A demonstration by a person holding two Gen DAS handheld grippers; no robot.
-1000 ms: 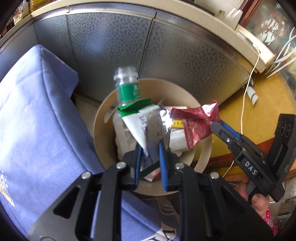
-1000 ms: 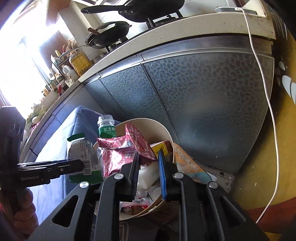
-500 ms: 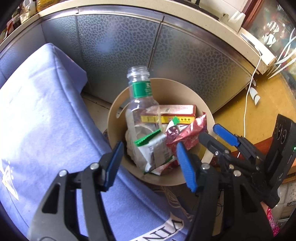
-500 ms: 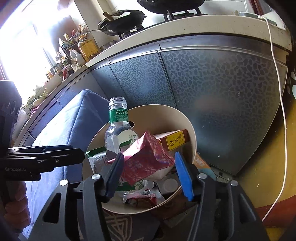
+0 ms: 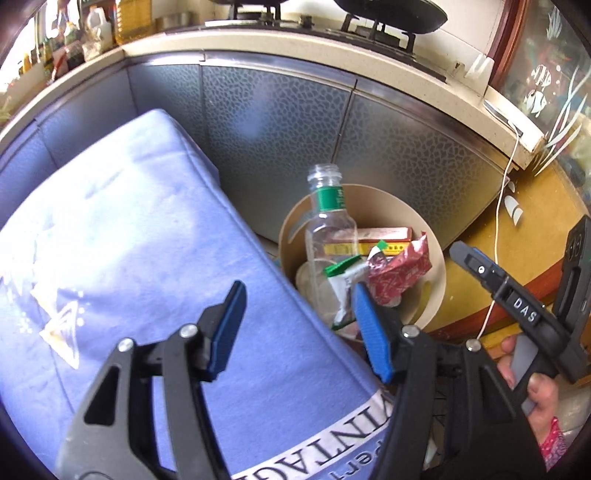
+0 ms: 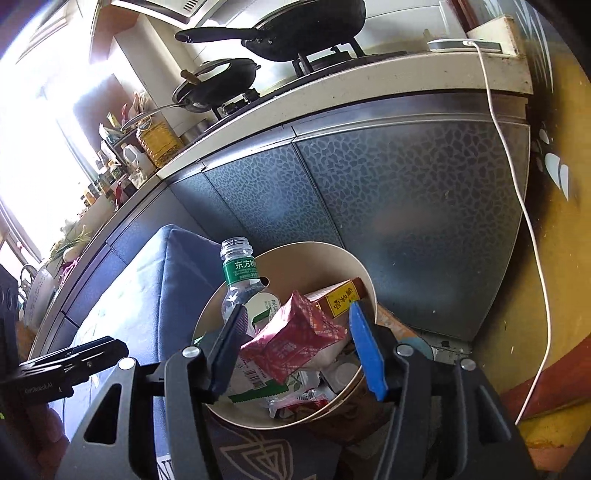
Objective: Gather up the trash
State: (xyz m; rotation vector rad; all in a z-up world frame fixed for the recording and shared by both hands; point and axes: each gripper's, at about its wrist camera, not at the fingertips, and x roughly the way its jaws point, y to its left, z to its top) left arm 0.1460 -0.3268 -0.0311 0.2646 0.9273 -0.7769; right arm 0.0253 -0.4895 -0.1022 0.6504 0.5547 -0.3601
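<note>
A beige round bin stands on the floor between a blue cloth and the cabinets. In it are a clear bottle with a green label, a red-and-yellow box, a red foil wrapper and a white-and-green wrapper. My left gripper hangs open over the cloth's edge, left of the bin, with nothing between its fingers. In the right wrist view my right gripper is open above the bin. The red wrapper lies loose below it, beside the bottle.
The blue cloth covers a raised surface left of the bin. Grey patterned cabinet doors stand behind, under a counter with pans. A white cable hangs down at the right over the yellow floor.
Both grippers opened and let go of their wrappers, which now lie in the bin. Both drew back and up; the left one shifted left over the blue cloth.
</note>
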